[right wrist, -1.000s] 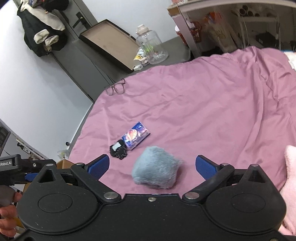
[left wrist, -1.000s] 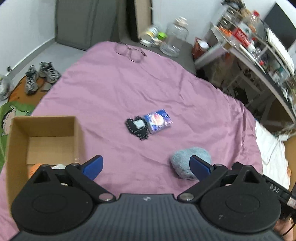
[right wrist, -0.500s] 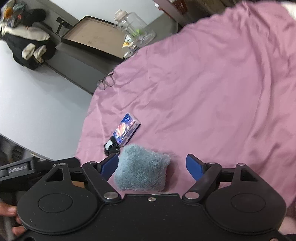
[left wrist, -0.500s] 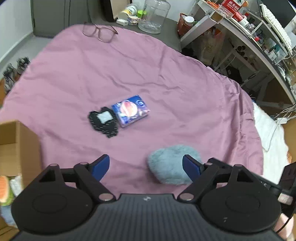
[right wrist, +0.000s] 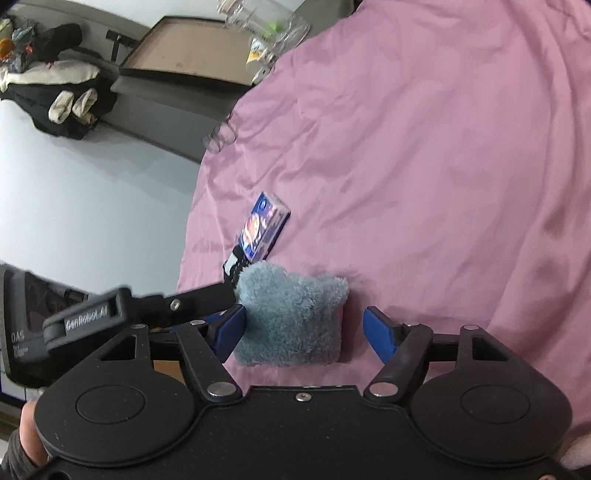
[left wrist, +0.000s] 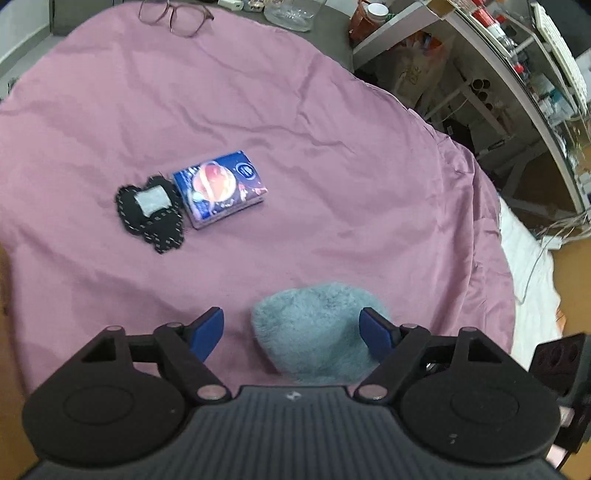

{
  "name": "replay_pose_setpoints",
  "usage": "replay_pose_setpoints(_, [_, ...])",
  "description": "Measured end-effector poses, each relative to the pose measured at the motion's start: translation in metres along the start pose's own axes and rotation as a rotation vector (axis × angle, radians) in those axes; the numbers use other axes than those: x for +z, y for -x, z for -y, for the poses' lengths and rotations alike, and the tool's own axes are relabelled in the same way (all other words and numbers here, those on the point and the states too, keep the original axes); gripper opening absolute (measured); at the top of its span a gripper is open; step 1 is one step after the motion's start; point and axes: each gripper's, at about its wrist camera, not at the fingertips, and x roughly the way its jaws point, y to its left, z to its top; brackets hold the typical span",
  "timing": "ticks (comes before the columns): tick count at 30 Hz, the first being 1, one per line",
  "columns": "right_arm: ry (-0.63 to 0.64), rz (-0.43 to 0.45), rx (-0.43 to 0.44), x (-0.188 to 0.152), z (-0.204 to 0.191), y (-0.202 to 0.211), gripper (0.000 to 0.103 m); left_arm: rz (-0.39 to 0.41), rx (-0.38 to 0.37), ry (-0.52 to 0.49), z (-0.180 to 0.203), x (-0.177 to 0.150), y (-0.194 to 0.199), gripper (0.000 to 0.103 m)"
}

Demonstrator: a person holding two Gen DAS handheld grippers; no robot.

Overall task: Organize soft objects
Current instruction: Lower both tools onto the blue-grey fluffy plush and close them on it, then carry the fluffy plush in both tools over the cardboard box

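A fluffy grey-blue cushion (left wrist: 317,328) lies on the purple bedspread (left wrist: 295,110). My left gripper (left wrist: 293,330) is open and low over it, the cushion between the fingers toward the right one. My right gripper (right wrist: 308,330) is open around the same cushion (right wrist: 291,321), its left finger touching the fluff. A blue tissue pack (left wrist: 219,188) and a black knitted piece with a white patch (left wrist: 151,210) lie side by side farther out. They also show in the right wrist view, tissue pack (right wrist: 264,227) ahead of the cushion.
Eyeglasses (left wrist: 175,16) lie at the bed's far edge. A glass jar (left wrist: 291,11) stands beyond. Cluttered shelves (left wrist: 517,74) stand to the right. White bedding (left wrist: 528,277) lies right of the bedspread. The left gripper's body (right wrist: 85,314) shows in the right wrist view.
Both grippers have moved in on the cushion and lower. The cardboard box has left the left wrist view. The right gripper has tilted, its left finger now at the cushion.
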Motion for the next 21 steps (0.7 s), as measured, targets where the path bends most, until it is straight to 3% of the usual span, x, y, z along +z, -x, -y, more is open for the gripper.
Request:
replay_pose_setpoints(3, [0.016,-0.029,0.018,-0.002,-0.001,-0.006,0.066,-0.007,-0.023,0.038,-0.001,0.000,-0.009,0.080])
replay_pose_setpoints(6, [0.022,-0.048,0.067,-0.003,-0.004,-0.007,0.052,-0.030,-0.064,0.083,-0.004,-0.002,-0.015,0.079])
replay_pose_setpoints(13, [0.053,-0.034,0.068,-0.005,-0.013,-0.002,0.049,-0.030,-0.101,0.105,-0.005,-0.008,-0.010,0.061])
replay_pose_setpoints(21, [0.138,-0.031,0.083,-0.018,-0.047,0.004,0.048,0.010,-0.093,0.100,-0.011,-0.015,0.025,0.058])
